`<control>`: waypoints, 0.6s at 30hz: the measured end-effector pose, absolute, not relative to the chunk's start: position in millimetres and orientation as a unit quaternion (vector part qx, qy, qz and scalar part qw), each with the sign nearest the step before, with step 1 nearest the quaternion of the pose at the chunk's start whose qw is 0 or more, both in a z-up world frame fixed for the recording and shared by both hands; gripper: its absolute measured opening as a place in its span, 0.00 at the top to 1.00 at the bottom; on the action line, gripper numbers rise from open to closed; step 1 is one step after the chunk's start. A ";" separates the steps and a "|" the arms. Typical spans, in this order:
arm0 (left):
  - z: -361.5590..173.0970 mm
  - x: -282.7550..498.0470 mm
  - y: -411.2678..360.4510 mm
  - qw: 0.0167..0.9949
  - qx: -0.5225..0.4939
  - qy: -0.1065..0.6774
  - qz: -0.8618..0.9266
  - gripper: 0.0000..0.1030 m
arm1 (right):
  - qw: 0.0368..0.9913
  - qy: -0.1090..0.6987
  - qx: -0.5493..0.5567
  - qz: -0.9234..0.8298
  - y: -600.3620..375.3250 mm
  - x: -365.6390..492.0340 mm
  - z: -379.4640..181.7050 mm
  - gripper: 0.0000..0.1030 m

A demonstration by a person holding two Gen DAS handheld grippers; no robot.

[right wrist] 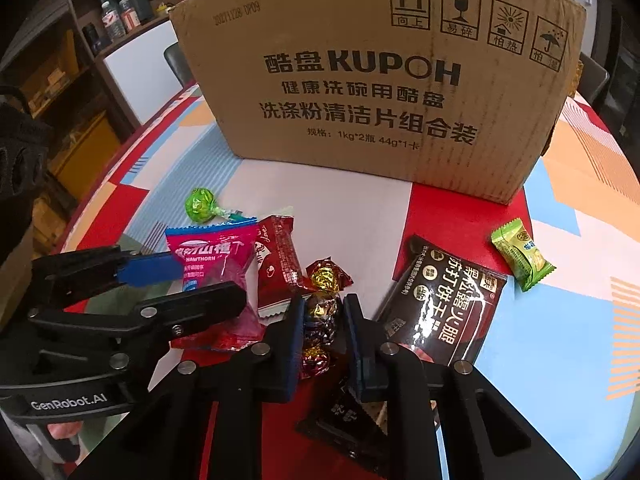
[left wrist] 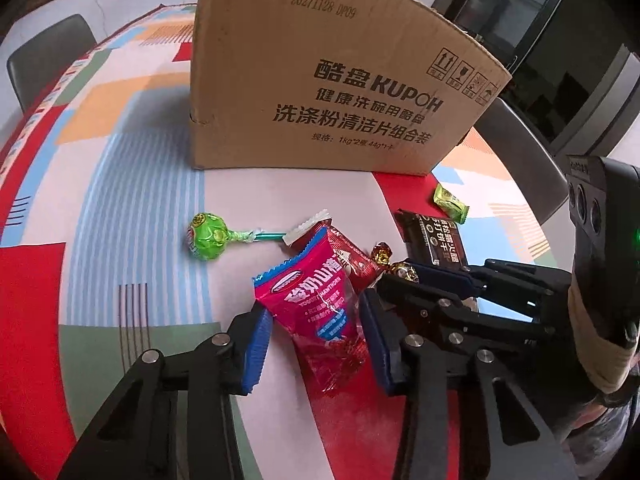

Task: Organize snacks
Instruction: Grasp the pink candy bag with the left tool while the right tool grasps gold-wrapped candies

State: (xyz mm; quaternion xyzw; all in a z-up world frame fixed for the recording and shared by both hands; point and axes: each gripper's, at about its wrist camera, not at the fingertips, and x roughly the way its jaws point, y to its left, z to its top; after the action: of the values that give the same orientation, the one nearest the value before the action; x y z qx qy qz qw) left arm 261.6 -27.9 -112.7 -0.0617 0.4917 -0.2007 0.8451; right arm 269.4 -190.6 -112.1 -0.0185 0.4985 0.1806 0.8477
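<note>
My left gripper is shut on a pink hawthorn packet; both blue pads touch its crumpled sides on the tablecloth. My right gripper is shut on a twist-wrapped foil candy, gold and dark red, just right of the pink hawthorn packet. A dark red packet lies between the two. A green lollipop lies to the left. A black cracker packet and a green wrapped candy lie to the right.
A tall cardboard box stands upright just behind the snacks. A small black packet lies under my right gripper. The colourful tablecloth covers a round table, with dark chairs beyond its edge.
</note>
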 end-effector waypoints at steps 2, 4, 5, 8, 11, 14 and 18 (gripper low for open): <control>-109.3 257.9 -27.0 0.849 -0.058 0.487 -0.198 0.60 | 0.848 0.499 -0.015 0.179 -191.1 268.7 -111.9 0.80; -104.9 254.6 -27.1 0.852 -0.054 0.483 -0.194 0.67 | 0.848 0.499 -0.011 0.177 -192.2 266.5 -110.9 0.80; -103.4 253.6 -27.2 0.853 -0.053 0.481 -0.193 0.67 | 0.849 0.499 -0.009 0.177 -193.3 265.0 -109.9 0.80; -98.2 250.5 -28.3 0.858 -0.049 0.474 -0.193 0.68 | 0.852 0.493 -0.005 0.177 -195.4 259.5 -103.8 0.80; -93.6 247.2 -29.5 0.861 -0.043 0.469 -0.193 0.72 | 0.856 0.487 -0.001 0.177 -197.8 253.7 -96.6 0.80; -86.4 242.0 -30.6 0.865 -0.040 0.461 -0.194 0.73 | 0.859 0.482 0.003 0.175 -200.0 248.8 -90.6 0.80; -78.4 234.9 -31.9 0.872 -0.034 0.450 -0.191 0.76 | 0.862 0.476 0.006 0.175 -203.4 242.7 -84.9 0.80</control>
State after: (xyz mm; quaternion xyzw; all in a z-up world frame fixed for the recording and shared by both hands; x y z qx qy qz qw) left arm 234.9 -31.9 -78.4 -0.0341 0.4496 -0.1907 0.8720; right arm 242.7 -203.4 -84.9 0.0062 0.4763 0.1747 0.8617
